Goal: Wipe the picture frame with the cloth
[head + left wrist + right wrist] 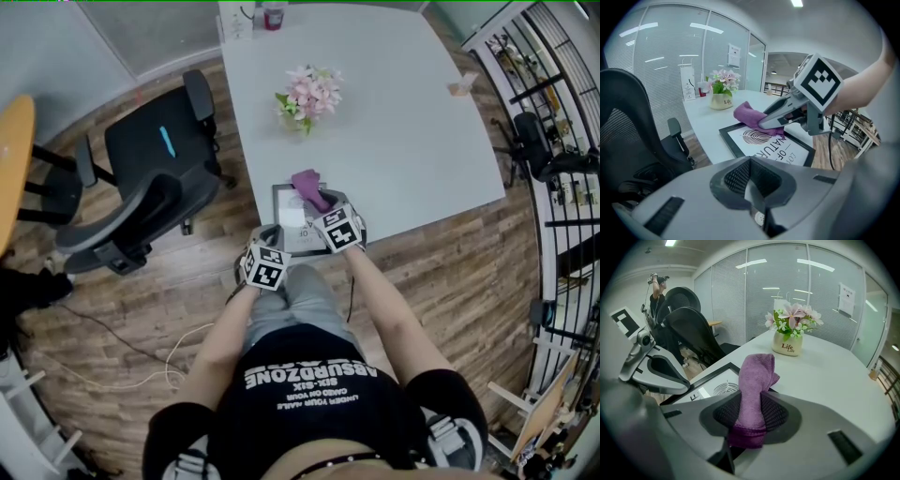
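White office table (403,122), glass walls behind. Picture frame (284,200) flat at the near edge, long axis running away from me. My right gripper (751,414) pinches the purple cloth (757,376) at its far end; left gripper (752,187) pressed together, empty, off the near edge

White table (403,141) on wood-plank floor (112,309), black office chair (141,178), glass partition walls (754,291)

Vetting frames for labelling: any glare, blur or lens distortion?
Head view: fisheye curves the floorboards, table evenly lit. Left gripper view: dark vignette, picture frame sharp. Right gripper view: cloth crisp, light strips reflect in the glass wall.
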The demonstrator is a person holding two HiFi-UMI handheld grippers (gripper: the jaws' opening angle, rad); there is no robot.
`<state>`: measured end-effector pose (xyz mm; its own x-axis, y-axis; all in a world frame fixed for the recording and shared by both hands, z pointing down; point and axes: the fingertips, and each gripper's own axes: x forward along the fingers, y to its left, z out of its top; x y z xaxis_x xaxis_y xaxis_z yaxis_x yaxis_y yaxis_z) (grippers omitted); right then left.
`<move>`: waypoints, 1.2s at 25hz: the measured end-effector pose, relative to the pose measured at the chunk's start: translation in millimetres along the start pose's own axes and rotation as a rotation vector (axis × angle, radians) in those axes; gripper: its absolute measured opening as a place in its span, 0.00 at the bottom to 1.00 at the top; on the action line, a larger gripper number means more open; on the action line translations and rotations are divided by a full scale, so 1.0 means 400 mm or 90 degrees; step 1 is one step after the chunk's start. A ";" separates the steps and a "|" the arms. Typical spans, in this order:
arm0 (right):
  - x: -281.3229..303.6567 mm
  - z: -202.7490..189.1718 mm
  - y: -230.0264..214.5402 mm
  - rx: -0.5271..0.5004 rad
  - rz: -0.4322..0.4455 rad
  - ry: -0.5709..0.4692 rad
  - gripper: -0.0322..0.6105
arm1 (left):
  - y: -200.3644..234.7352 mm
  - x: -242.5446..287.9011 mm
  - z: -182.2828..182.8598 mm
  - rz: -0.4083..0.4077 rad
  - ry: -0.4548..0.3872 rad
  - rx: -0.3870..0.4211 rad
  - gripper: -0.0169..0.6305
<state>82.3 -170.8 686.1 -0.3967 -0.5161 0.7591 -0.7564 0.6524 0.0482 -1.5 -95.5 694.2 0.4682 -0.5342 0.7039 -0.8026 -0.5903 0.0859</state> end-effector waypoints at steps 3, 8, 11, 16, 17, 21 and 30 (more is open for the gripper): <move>-0.010 -0.011 0.010 0.009 0.003 -0.004 0.26 | 0.000 0.001 0.000 0.002 0.000 -0.004 0.05; -0.033 -0.034 0.034 0.027 0.016 -0.001 0.26 | 0.001 0.002 0.000 0.006 -0.001 -0.005 0.05; -0.043 -0.042 0.041 0.035 0.017 -0.009 0.26 | -0.002 0.000 -0.007 0.004 0.007 -0.015 0.05; -0.038 -0.044 0.041 0.045 0.012 -0.013 0.26 | 0.001 0.000 -0.004 0.005 -0.001 -0.019 0.05; -0.036 -0.044 0.041 0.047 0.011 -0.010 0.26 | -0.001 0.001 -0.006 0.004 0.001 -0.020 0.05; -0.028 -0.039 0.040 0.056 0.004 0.002 0.26 | -0.004 0.001 -0.005 0.002 0.003 -0.013 0.05; 0.015 0.000 0.080 0.083 0.024 0.005 0.26 | 0.001 0.001 -0.003 -0.005 0.003 -0.039 0.05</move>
<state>55.9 -152.8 692.2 -0.4225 -0.4880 0.7638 -0.8022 0.5935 -0.0645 -1.9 -95.2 695.5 0.4731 -0.5273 0.7058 -0.8204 -0.5557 0.1348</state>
